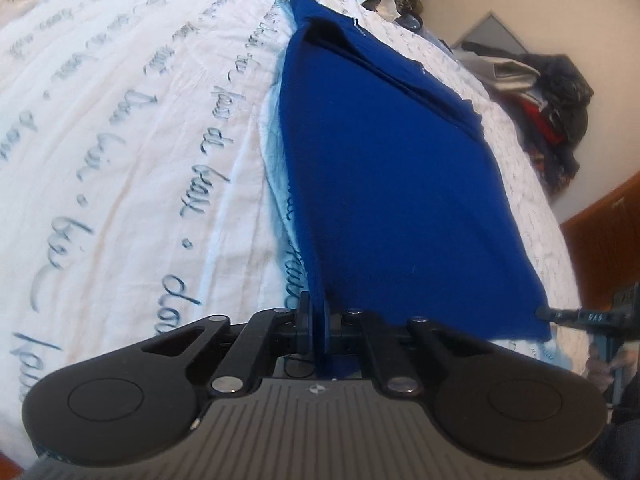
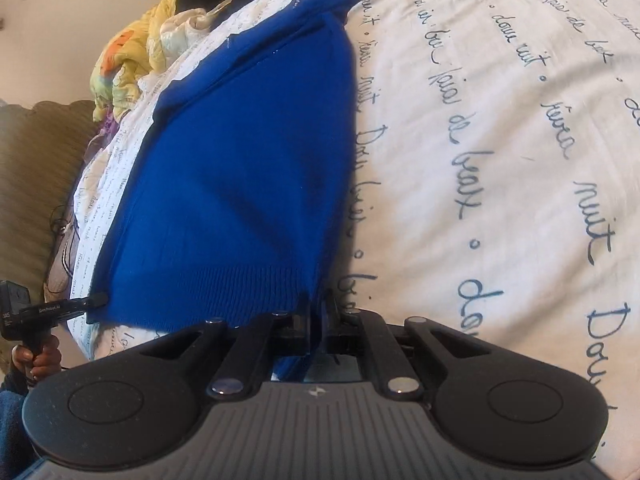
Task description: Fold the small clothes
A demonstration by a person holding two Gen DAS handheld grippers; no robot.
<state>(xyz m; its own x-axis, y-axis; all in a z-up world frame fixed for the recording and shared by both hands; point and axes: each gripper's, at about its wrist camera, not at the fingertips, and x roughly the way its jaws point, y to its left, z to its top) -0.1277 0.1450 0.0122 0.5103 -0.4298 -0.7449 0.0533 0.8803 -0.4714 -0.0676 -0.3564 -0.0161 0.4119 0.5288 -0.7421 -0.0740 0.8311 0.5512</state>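
While laid lengthwise on the bedsheet point(image 1: 120, 140), blue knit garment point(image 1: 380, 168): long axis running away from both cameras, ribbed hem nearest, narrow far end pointing toward the clutter at the bed's far edge. Near edge of hem raised off the sheet at its two corners.

Left gripper point(image 1: 316, 320): fingers pressed together, pinching one hem corner. Right gripper point(image 2: 318, 320): fingers pressed together, pinching the opposite hem corner. Each gripper visible at the other view's edge, clamped on the hem.

Writing: cursive blue script printed across the white sheet, readable in part as "nuit", "Dors" and "fais de beaux". Small white lettering on the left gripper's arm in the right view, too small to read reliably.

Surroundings: yellow patterned bedding point(image 2: 128, 52) heaped at the far left, pile of dark clothes point(image 1: 556, 100) against a pale wall, brown wooden furniture point(image 1: 604, 236) beside the bed.
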